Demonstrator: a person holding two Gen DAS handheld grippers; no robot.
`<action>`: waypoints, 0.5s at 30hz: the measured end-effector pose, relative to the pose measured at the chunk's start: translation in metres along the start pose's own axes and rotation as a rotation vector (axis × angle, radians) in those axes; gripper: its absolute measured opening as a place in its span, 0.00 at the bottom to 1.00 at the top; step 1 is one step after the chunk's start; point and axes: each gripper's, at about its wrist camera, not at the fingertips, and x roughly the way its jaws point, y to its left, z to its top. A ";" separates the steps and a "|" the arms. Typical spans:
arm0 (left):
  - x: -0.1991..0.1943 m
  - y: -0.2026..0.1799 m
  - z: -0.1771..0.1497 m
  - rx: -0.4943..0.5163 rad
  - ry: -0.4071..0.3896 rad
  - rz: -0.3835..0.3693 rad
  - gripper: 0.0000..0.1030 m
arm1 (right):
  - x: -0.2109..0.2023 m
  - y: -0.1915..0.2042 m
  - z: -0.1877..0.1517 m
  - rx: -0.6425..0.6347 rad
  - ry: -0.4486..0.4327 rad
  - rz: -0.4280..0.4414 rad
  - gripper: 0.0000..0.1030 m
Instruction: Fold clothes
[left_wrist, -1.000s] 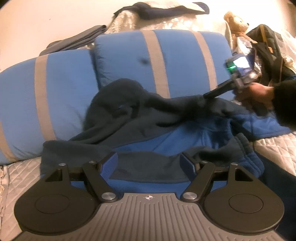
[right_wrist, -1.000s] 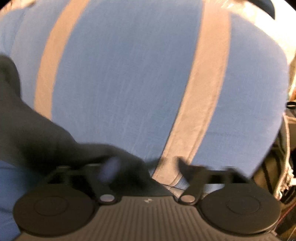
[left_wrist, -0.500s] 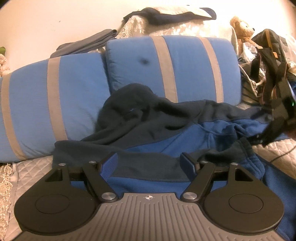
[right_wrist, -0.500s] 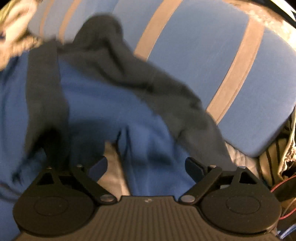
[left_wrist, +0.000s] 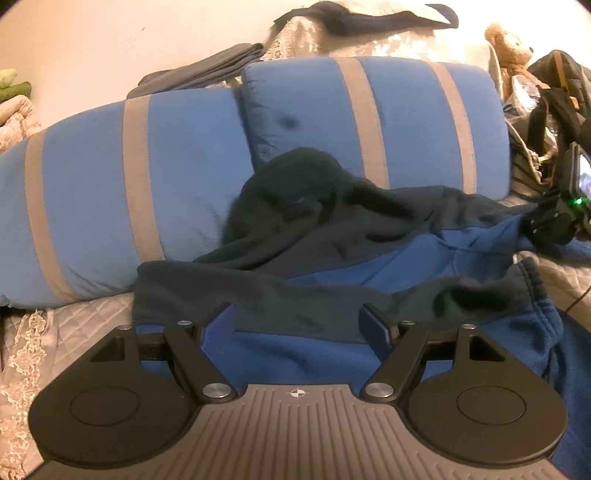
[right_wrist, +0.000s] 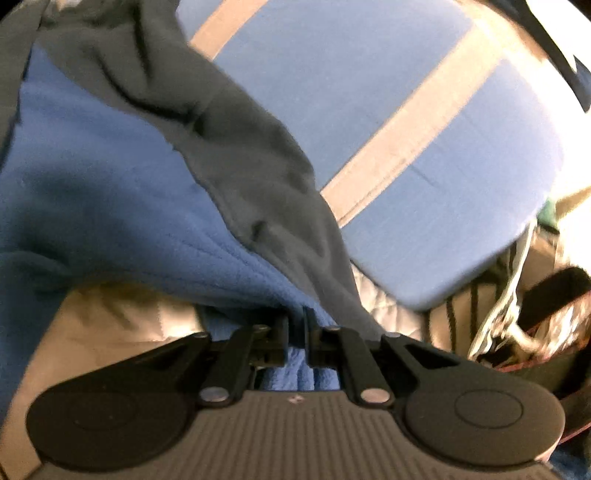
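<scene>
left claw (left_wrist: 297, 325) spread wide over near hem, at 6 o'clock | right claw (right_wrist: 295, 332) pinched on an edge of the blue-and-charcoal fleece sweatshirt (left_wrist: 369, 266) | sweatshirt crumpled on bed against blue tan-striped cushions (left_wrist: 369, 122) at 12 o'clock | soft, limp, light (likely sags between grips); take hem or seams

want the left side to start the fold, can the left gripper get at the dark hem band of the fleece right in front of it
Probably yes. The left gripper is open, and the dark hem band lies bare between its fingers, nothing covering it. The right gripper is shut on the fleece far off.
</scene>
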 end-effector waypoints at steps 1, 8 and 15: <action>0.000 0.002 0.000 0.000 -0.001 0.003 0.72 | 0.004 0.000 0.003 -0.007 0.003 -0.018 0.28; -0.004 0.041 -0.004 -0.077 0.004 0.044 0.72 | -0.046 -0.010 0.002 0.209 -0.040 0.193 0.96; -0.010 0.076 -0.008 -0.190 0.022 0.092 0.72 | -0.096 -0.020 0.000 0.424 -0.083 0.405 0.97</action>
